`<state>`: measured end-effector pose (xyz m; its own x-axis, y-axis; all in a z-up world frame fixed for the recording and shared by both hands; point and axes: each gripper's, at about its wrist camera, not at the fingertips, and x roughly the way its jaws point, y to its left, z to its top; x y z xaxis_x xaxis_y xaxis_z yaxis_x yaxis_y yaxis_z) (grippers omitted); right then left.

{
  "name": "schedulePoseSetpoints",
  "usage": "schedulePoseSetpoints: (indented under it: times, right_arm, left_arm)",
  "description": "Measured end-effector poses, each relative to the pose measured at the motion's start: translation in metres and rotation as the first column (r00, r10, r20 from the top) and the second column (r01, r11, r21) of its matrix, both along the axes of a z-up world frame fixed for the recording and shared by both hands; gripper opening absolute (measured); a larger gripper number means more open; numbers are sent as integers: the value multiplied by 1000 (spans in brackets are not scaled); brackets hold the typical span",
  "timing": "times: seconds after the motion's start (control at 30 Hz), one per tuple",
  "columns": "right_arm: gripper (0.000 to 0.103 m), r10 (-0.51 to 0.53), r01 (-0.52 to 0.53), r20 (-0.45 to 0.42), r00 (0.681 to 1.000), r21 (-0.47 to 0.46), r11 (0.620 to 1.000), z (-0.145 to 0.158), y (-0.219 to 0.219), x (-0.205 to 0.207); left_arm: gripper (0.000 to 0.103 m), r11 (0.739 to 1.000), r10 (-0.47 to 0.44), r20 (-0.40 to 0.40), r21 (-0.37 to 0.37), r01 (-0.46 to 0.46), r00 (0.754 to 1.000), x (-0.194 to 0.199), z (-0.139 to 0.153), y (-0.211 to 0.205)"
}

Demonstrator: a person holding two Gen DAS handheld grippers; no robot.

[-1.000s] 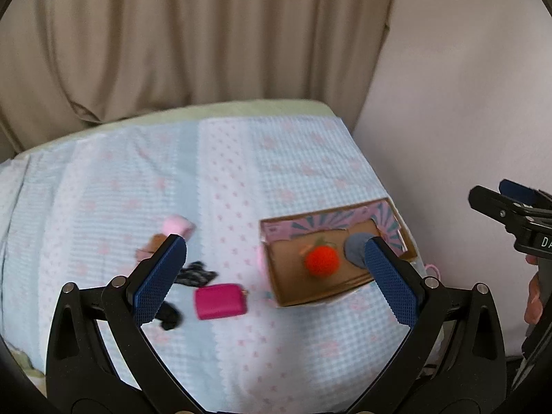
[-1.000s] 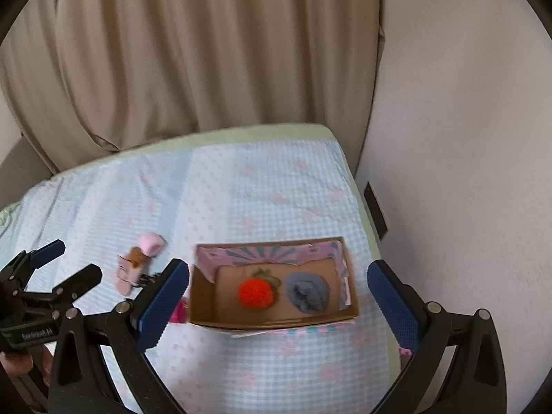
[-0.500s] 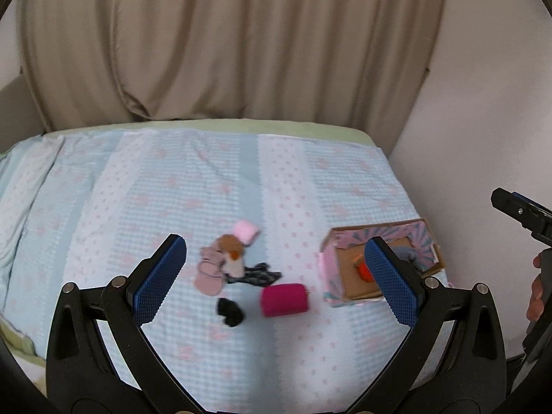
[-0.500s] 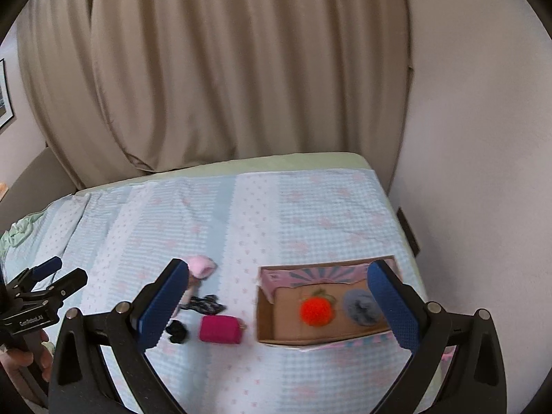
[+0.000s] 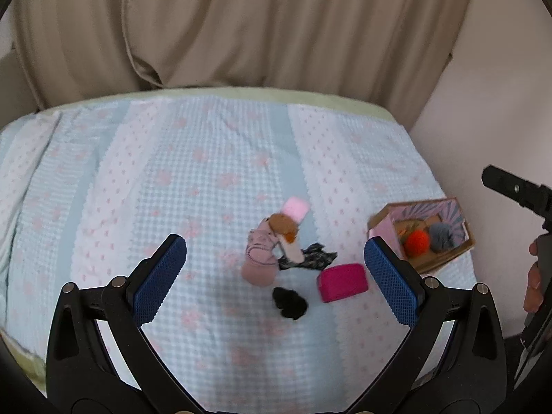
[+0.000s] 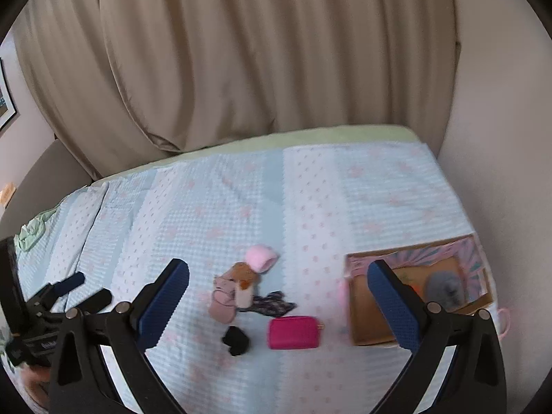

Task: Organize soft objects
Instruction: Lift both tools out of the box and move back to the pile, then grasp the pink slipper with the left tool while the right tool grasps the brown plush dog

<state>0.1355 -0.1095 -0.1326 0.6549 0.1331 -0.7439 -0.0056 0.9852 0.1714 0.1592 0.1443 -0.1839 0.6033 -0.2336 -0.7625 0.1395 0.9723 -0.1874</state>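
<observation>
Both views now swing left compared with a second ago: the cardboard box (image 5: 422, 238) slides toward the right edge, and the loose pile around the magenta pouch (image 6: 294, 332) sits centred between each claw's spread fingers.

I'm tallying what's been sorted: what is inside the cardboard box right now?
The cardboard box holds an orange ball and a grey ball. In the right wrist view, that claw's finger covers most of the orange one.
</observation>
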Motion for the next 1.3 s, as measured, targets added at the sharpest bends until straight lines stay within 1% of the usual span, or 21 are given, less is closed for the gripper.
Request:
schedulePoseSetpoints:
  times: [0.2,0.23,0.27,0.33,0.37,0.43,0.53,0.63,0.67,0.73,0.8,0.83,0.93,1.0,1.1,1.13,1.17,1.2,1.23,1.27,1.3]
  right_arm:
    - [103,-18,19,-55,998,22,1000,-44,38,31]
    - [103,-21,23,-62,998,27,999,-53,43,36]
    - [103,-24,26,-68,997,33,999,-64,48,42]
    - [103,-29,32,-86,996,43,999,-82,56,52]
    - [103,-31,35,-93,995,50,998,-93,60,58]
    - [103,-30,38,-115,993,70,997,-121,66,72]
    - [103,-27,43,-153,988,104,994,-161,72,91]
    - [98,-17,41,-192,981,121,992,-199,75,109]
    - [95,-14,39,-204,979,120,992,-209,76,113]
    - [91,-6,35,-235,972,119,992,-234,77,125]
    - [88,-3,36,-252,968,126,991,-251,77,132]
    - [88,-1,35,-261,965,128,991,-259,77,135]
    - [87,9,29,-279,960,130,991,-278,80,144]
    - [87,15,27,-294,956,138,990,-289,82,149]
    - [87,24,26,-310,951,156,987,-301,85,156]
    - [87,28,24,-311,950,161,987,-303,86,159]
    - [84,32,21,-314,949,165,986,-305,87,161]
    - [76,37,19,-319,947,172,985,-308,88,163]
    - [72,43,18,-327,944,181,983,-310,89,164]
    - [67,43,20,-333,942,184,983,-312,90,165]
    - [64,41,23,-336,941,186,982,-314,91,166]
  left_arm:
    - [103,996,-91,-53,-22,90,994,37,-57,15]
    - [103,994,-111,-63,-33,109,992,46,-72,16]
    - [103,992,-121,-68,-40,119,990,50,-81,15]
    - [103,986,-155,-90,-71,149,984,67,-112,15]
    - [103,985,-162,-97,-79,154,982,71,-121,14]
    - [103,980,-184,-111,-99,173,977,85,-149,12]
    - [102,974,-218,-125,-97,206,968,102,-186,6]
    - [102,965,-255,-138,-91,244,957,116,-220,-2]
    - [102,963,-265,-144,-86,254,953,119,-231,-5]
    - [101,959,-282,-157,-78,273,947,125,-250,-10]
    - [100,957,-290,-166,-72,282,942,131,-263,-13]
    - [100,955,-295,-173,-69,287,940,134,-273,-16]
    - [96,952,-307,-185,-78,297,934,139,-287,-20]
    - [90,948,-317,-194,-84,306,928,141,-293,-25]
    - [82,945,-327,-198,-74,319,924,147,-301,-30]
    - [81,944,-328,-196,-73,320,924,148,-301,-32]
    - [79,944,-329,-194,-69,322,924,149,-302,-33]
    - [73,944,-331,-194,-65,324,924,151,-302,-36]
    - [70,943,-332,-194,-61,326,923,152,-302,-36]
    - [59,942,-334,-196,-54,330,922,153,-302,-38]
    - [47,940,-339,-197,-49,336,920,153,-302,-41]
